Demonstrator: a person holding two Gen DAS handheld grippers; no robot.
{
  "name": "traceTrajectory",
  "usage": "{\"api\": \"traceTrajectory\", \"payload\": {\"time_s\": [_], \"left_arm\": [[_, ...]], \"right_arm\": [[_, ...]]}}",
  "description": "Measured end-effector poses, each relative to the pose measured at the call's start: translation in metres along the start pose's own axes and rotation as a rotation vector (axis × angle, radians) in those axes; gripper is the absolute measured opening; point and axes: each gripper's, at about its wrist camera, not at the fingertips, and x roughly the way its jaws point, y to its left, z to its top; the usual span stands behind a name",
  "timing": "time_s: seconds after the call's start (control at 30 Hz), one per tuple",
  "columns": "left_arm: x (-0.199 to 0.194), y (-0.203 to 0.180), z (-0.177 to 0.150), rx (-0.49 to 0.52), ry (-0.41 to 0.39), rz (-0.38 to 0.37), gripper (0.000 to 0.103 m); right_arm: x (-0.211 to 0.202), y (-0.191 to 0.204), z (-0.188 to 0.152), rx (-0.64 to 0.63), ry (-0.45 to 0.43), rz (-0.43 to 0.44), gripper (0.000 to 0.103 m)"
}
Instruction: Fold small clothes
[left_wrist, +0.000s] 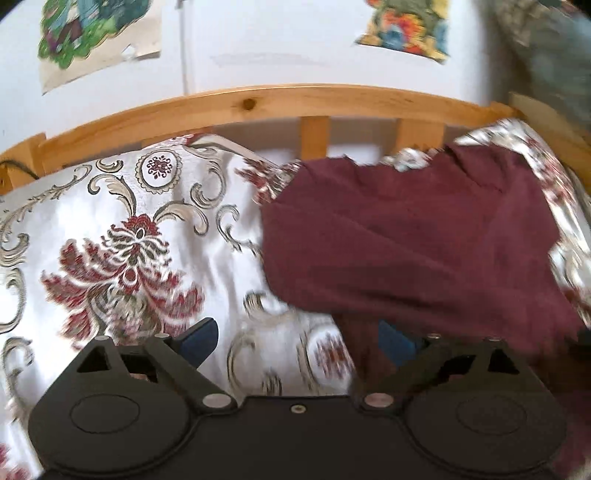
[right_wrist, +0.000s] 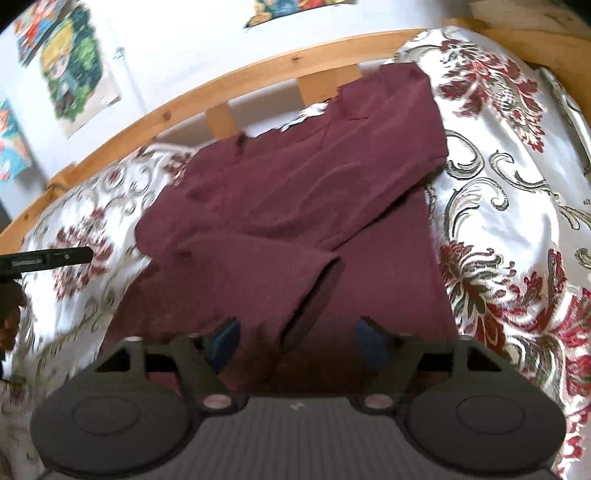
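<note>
One maroon garment lies on the floral bedspread, the only piece of clothing in view. In the right wrist view it spreads straight ahead of the right gripper and reaches back under it; one sleeve is folded diagonally across the body of the garment, its cuff ending just ahead of the gap between the two blue finger pads. Those jaws stand wide apart with cloth showing between them, and the pads hold nothing. In the left wrist view the left gripper is likewise spread wide: its left pad sits over bare bedspread, while its right pad is partly covered by the edge of the garment, which lies ahead and to the right of this tool. Whether that right pad touches the cloth cannot be told through the blur. Beyond both tools runs one wooden bed rail with two upright slats visible under it in each view. On the white wall behind it, the left wrist view shows two colourful posters. At the far left of the right wrist view, the black body of the other gripper juts in over the bedspread.
</note>
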Motion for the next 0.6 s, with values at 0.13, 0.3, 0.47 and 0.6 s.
{"api": "traceTrajectory", "payload": {"time_s": [0.13, 0.3, 0.47, 0.6], "left_arm": [[-0.034, -0.006, -0.022, 0.073, 0.001, -0.036, 0.102], [-0.060, -0.012, -0.055, 0.121, 0.017, -0.069, 0.102], [-0.067, -0.019, -0.095, 0.102, 0.062, -0.081, 0.102], [-0.068, -0.036, -0.104, 0.193, 0.086, -0.131, 0.102]], "right_arm": [[-0.021, 0.009, -0.011, -0.093, 0.031, 0.005, 0.098], [-0.051, 0.027, -0.032, -0.265, 0.072, -0.034, 0.103], [-0.068, 0.048, -0.060, -0.396, 0.102, -0.085, 0.103], [-0.070, 0.061, -0.086, -0.533, 0.144, -0.143, 0.103]]}}
